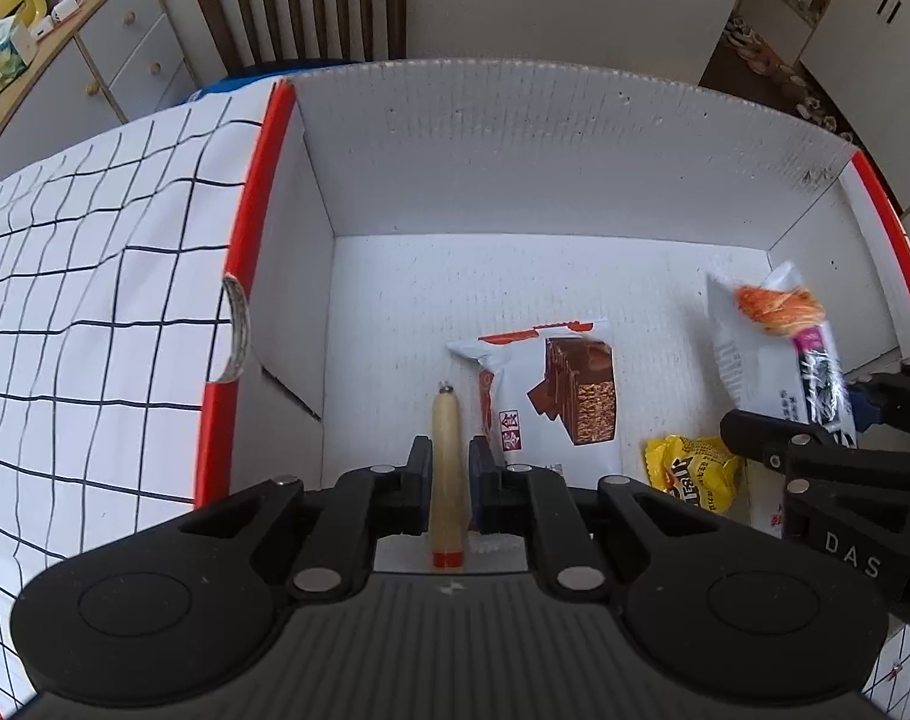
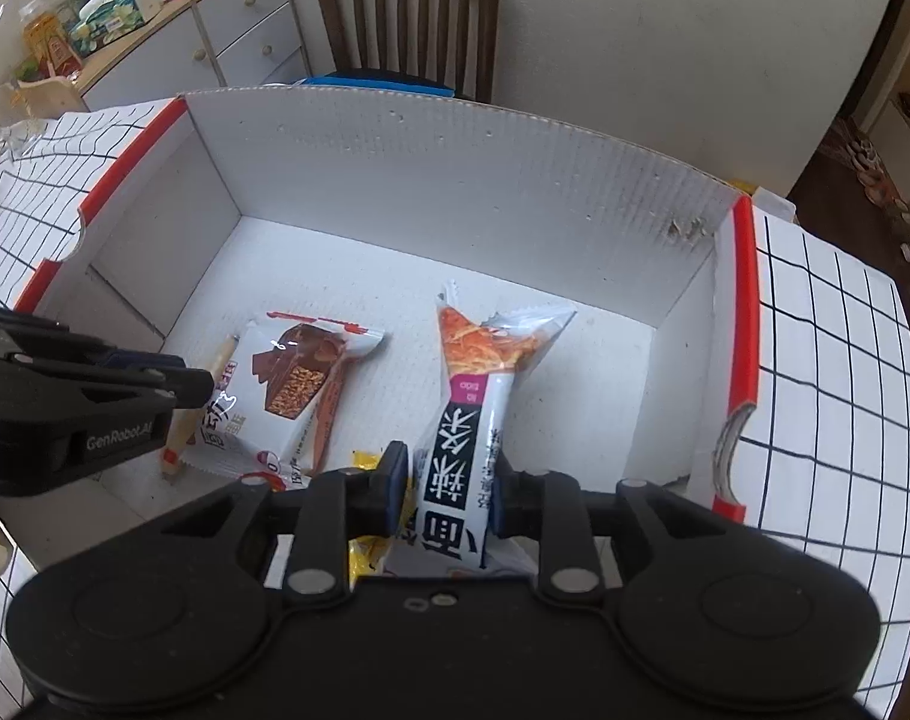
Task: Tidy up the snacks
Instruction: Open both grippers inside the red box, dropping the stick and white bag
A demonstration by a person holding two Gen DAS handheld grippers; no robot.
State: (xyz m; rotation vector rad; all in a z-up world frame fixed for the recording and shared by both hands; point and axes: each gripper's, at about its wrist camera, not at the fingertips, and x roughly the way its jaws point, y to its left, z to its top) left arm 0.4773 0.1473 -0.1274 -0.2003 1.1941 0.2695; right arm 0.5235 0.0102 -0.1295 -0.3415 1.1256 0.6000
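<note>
A white corrugated box [image 1: 514,150] with red rims stands on a grid-patterned cloth. On its floor lie a chocolate wafer packet [image 1: 550,396] [image 2: 299,384] and a small yellow snack [image 1: 691,471] [image 2: 365,462]. My left gripper [image 1: 446,450] [image 2: 200,387] is shut on a beige sausage stick [image 1: 446,480] [image 2: 222,357] with a red end, low at the box's near left. My right gripper [image 2: 449,468] [image 1: 796,414] straddles a white noodle-snack packet [image 2: 460,438] [image 1: 778,348]. The packet is blurred in the left wrist view, and the pads stand slightly off it.
The box's far wall [image 2: 455,168] and its side walls hem in both grippers. A wooden chair [image 1: 299,0] [image 2: 407,6] stands behind the box. A drawer cabinet [image 1: 95,60] with clutter on top is at the back left. The gridded cloth [image 2: 844,360] flanks the box.
</note>
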